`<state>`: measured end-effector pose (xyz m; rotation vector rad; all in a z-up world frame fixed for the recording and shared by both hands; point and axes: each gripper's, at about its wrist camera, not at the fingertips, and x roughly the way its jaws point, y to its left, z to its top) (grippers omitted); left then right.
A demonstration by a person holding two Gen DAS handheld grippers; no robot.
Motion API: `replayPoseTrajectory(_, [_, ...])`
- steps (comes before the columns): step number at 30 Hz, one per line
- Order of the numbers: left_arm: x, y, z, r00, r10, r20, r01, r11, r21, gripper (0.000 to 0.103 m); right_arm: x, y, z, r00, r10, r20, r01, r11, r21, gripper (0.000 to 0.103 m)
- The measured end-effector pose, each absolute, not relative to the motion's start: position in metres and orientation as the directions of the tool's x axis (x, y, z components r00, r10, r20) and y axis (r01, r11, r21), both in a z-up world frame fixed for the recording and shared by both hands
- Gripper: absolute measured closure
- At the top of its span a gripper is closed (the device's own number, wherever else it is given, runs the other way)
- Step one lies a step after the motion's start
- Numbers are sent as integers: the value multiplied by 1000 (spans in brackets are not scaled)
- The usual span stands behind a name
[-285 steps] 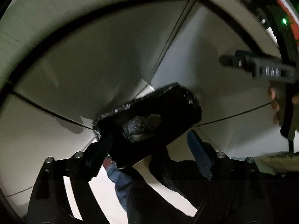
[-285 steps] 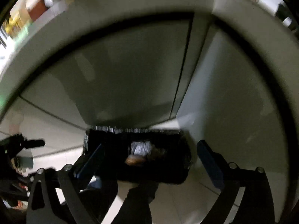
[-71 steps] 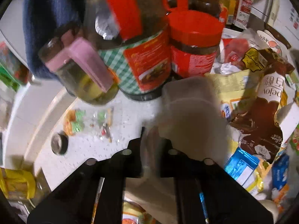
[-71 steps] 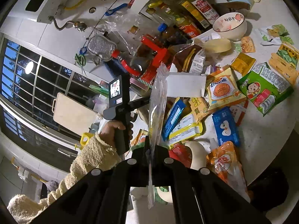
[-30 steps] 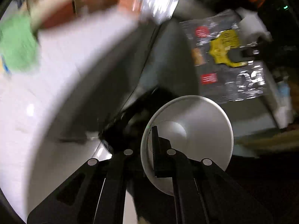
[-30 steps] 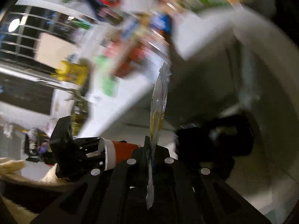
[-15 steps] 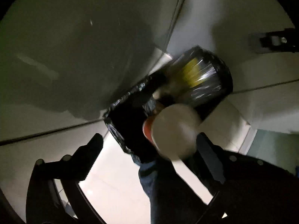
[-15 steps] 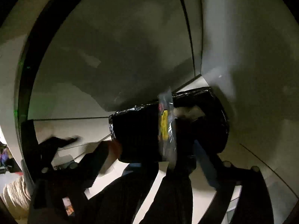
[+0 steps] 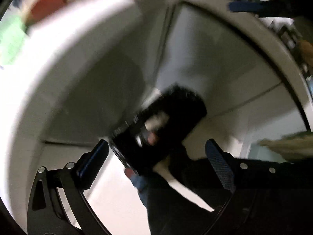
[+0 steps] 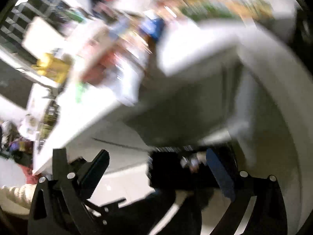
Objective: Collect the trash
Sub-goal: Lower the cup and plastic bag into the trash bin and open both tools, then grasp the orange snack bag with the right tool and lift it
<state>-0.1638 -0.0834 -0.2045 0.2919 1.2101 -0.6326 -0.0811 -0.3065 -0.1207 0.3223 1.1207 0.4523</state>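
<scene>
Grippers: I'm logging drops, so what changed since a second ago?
Both let go. The left gripper released its white cup, the right gripper its clear wrapper; its jaws are opening, nothing between them. The black-lined trash bin stays on the floor below.

left tool (image 9: 156, 160): black frame, silver screws, blue textured pads
right tool (image 10: 156, 168): same build
sleeve (image 10: 14, 194): cream knit

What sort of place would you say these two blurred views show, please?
Probably a home kitchen, though blur limits certainty: a white counter crowded with colourful packets, pale cabinet fronts beneath it, and a black-lined trash bin on the light floor.
</scene>
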Motion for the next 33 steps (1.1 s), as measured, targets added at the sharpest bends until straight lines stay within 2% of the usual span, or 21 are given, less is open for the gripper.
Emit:
replayPoseTrajectory(3, [-161,-71,-161,333,-309,-891,569,819,-71,6,-58,-292,-93,413,536,-736,-272,844,461,5])
replayPoseTrajectory(8, [-151,-54,-117,472,-299,-829,492,870,-33,6,-21,-262,-98,417,518,-747,-341,851,399,5])
replayPoseTrajectory(15, [-137,-25,-106,525,-255,-812,388,921,-38,6,8,-224,-129,419,402,-814,-358,897,259,5])
replayPoseTrajectory(22, [-133,-2,-107,522,-233,-821,329,942,-58,6,21,-221,-154,404,344,-848,-339,917,210,6])
replayPoseTrajectory(25, [-128,3,-110,516,-225,-826,311,948,-64,6,19,-214,-156,440,313,-842,-365,919,151,20])
replayPoseTrajectory(26, [-127,4,-111,513,-225,-828,307,949,-67,6,18,-213,-155,458,299,-837,-368,921,128,37])
replayPoseTrajectory(28, [-124,5,-113,509,-226,-831,301,951,-74,6,19,-215,-155,460,303,-835,-363,922,134,43])
replayPoseTrajectory(33, [-120,7,-114,514,-228,-827,305,950,-72,6,12,-225,-148,461,292,-838,-333,932,141,45])
